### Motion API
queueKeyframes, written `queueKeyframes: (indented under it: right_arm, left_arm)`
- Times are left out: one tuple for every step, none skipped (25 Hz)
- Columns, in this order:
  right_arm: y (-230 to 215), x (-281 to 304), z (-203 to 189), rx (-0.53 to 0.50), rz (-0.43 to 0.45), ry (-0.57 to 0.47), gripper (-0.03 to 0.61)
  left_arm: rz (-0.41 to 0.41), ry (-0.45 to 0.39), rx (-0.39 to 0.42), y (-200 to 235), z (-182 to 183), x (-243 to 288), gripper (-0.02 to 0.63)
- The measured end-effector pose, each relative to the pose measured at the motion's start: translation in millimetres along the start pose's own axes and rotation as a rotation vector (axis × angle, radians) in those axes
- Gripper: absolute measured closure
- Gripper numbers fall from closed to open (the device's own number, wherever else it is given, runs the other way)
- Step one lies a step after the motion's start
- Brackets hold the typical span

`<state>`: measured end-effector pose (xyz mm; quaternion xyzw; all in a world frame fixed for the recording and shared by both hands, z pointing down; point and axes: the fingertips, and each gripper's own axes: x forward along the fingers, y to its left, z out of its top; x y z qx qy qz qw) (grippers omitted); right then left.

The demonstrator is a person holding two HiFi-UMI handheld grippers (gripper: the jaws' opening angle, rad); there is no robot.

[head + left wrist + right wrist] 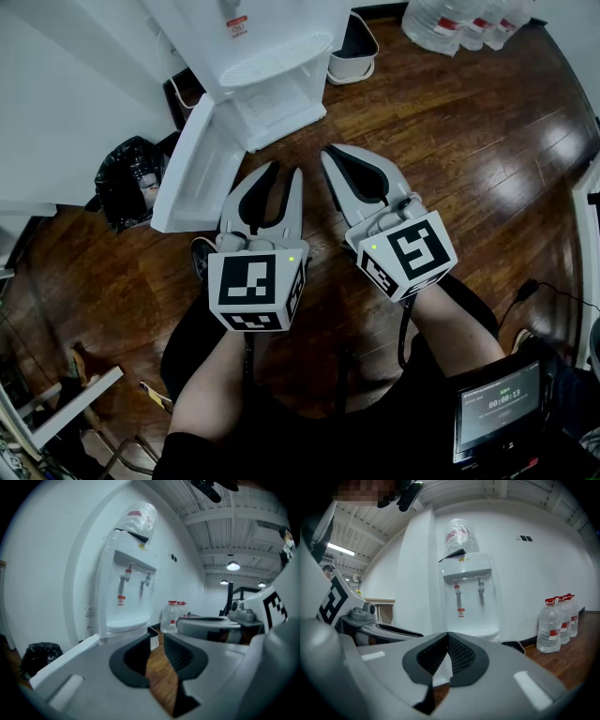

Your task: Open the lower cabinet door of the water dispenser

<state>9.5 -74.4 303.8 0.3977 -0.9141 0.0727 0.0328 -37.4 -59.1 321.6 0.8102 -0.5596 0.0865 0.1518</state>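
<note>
Cabinet door (192, 173) swung open, ahead-left of left claw (285, 171) — parted, empty, nearer; right claw (333, 159) clenched, empty.

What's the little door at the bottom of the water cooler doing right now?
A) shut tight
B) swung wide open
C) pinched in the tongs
B: the lower cabinet door stands swung out sideways from the water dispenser, with the shelf inside showing.
</note>
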Motion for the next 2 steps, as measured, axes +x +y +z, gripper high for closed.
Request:
queueKeyframes:
  right_arm:
    - [-0.2,0.0,-0.3,0.000,0.001,0.001,0.575]
    - [-0.4,-0.1,-0.7,0.000,0.001,0.003,0.574]
  left_arm:
    - [0.000,0.001,-0.002,0.0,-0.3,0.1,0.502]
    - [0.000,0.002,-0.004,0.0,-0.7,0.2,0.502]
